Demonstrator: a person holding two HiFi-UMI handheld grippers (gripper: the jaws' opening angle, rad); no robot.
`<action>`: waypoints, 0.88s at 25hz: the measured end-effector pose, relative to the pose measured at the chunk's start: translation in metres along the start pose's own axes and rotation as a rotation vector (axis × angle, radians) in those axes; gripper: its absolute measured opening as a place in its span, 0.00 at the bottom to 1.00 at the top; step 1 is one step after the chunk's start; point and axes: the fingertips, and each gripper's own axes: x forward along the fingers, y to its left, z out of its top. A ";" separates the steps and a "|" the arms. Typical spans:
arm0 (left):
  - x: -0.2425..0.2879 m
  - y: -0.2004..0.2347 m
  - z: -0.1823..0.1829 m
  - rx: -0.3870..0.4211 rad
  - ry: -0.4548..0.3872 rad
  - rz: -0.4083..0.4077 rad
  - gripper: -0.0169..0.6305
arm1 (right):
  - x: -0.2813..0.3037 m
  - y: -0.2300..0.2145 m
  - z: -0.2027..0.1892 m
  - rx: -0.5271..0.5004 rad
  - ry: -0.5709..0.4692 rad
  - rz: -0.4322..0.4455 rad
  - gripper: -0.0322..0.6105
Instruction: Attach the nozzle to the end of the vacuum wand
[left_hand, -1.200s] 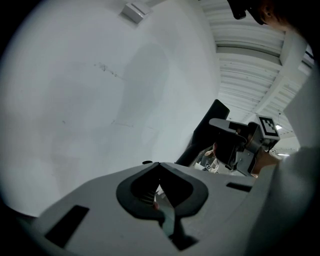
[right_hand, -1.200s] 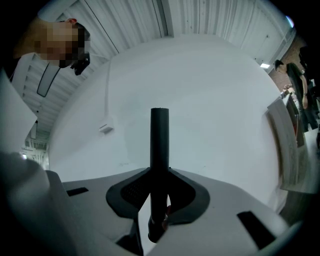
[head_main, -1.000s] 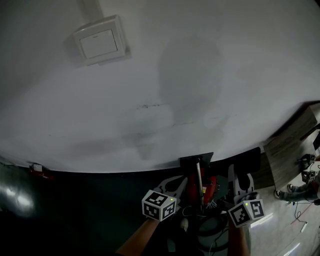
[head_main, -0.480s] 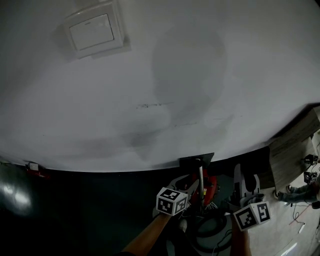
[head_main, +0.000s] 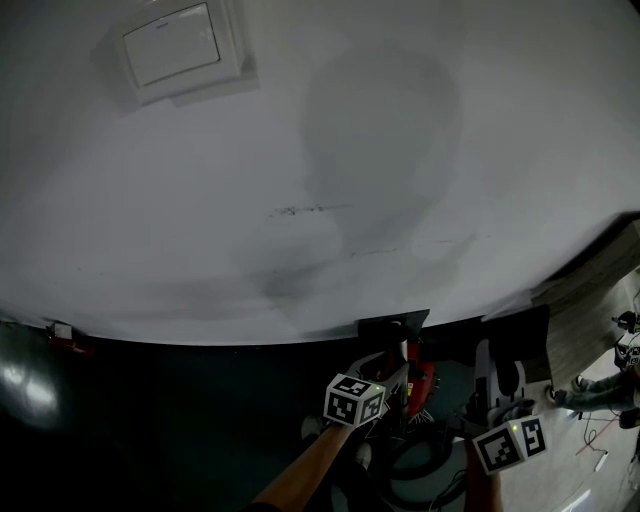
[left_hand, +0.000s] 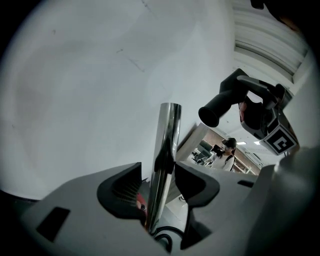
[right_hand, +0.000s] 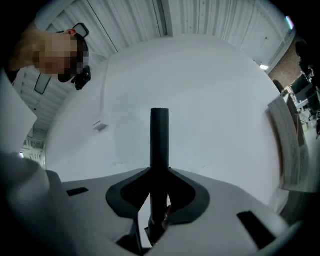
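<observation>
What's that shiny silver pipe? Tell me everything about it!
The vacuum wand is a straight, mirror-shiny metal tube, cut flat at the top. It stands nearly upright before a white wall. It runs between the jaws of the left hand-held gripper, which have just been opening and stand apart around it. Its lower end is hidden.
</observation>
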 end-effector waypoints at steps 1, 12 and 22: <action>0.003 0.000 0.000 0.004 -0.001 -0.005 0.33 | 0.000 -0.001 -0.001 0.002 0.001 0.000 0.19; 0.013 -0.003 0.001 0.063 -0.013 -0.010 0.24 | -0.001 -0.008 -0.006 0.014 0.005 0.000 0.19; 0.013 -0.030 -0.001 0.151 0.038 -0.037 0.24 | -0.003 -0.013 0.009 0.038 -0.008 0.001 0.19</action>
